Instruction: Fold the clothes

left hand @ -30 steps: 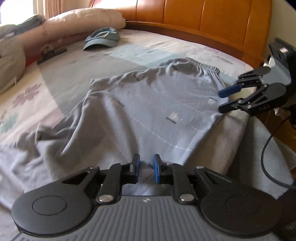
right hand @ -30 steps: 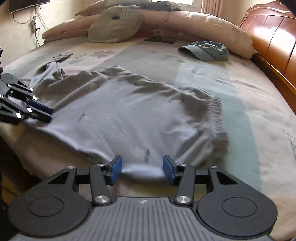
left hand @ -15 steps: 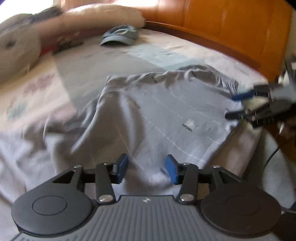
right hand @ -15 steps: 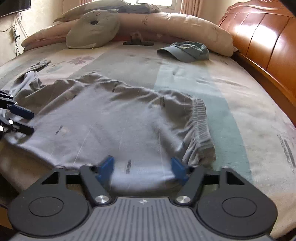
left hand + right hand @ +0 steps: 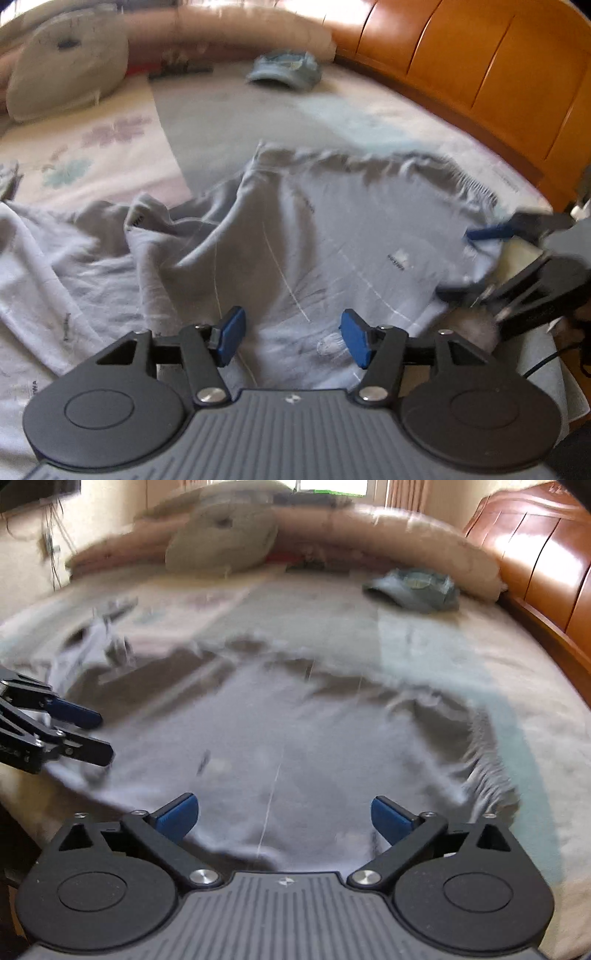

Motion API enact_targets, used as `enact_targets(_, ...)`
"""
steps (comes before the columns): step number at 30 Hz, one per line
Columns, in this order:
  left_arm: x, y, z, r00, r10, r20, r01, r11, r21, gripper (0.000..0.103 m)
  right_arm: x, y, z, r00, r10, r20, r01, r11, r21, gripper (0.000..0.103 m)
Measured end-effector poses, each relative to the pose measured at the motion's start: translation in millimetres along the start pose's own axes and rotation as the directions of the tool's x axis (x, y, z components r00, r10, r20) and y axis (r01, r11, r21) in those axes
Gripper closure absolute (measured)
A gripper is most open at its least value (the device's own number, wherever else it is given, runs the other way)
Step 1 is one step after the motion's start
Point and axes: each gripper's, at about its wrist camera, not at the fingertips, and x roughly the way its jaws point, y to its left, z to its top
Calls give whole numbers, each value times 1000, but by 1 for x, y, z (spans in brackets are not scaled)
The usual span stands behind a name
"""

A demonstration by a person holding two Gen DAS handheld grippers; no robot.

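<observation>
Clothes: a pair of grey shorts [image 5: 332,240] lies spread on the bed [image 5: 110,155], filling the middle of both views. The bunched waistband [image 5: 484,753] is at the right of the right wrist view. The leg ends trail off to the left of the left wrist view, where the cloth is rumpled.

Left gripper [image 5: 291,338]: bottom middle of its own view. Its blue pads are apart and the jaws are opening. Cloth lies under the gap, but the pads do not pinch it.

Right gripper [image 5: 284,818]: bottom middle of its own view. Its jaws are opening very wide. Cloth lies below the gap and nothing is pinched.

Which way the shorts lie: just ahead of and under both sets of fingers. The long way of the shorts runs from side to side across each view.

Who is nearer: the right gripper is nearer the waistband. The left gripper is nearer the rumpled leg end.

Next move, as a guess: each gripper may grab its own end of the near edge and fold it over.

Other things: a blue-grey cap [image 5: 413,590] and pillows [image 5: 70,77] sit far back, well apart from the shorts. A wooden headboard [image 5: 480,62] is at the upper right.
</observation>
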Motion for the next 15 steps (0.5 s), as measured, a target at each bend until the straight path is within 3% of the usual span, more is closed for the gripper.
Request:
enact_targets(5,-27,12,0,999,-16,43,19,998,-61,31,1,-3,-10,1000,8,14,-9,1000,30,0)
enact_targets(10,-60,50,1,991,-11,136,41,974,-222,23,3,0,-7,1000,-3,4,3,999,32,0)
enact_targets(12,-68,71,-2,987,10,159,40,950,-311,22,3,1,-7,1000,-5,4,4,999,33,0)
enact_targets(15,-75,107,-10,985,70,158,12,883,-470,22,3,1,-7,1000,-9,3,9,999,36,0)
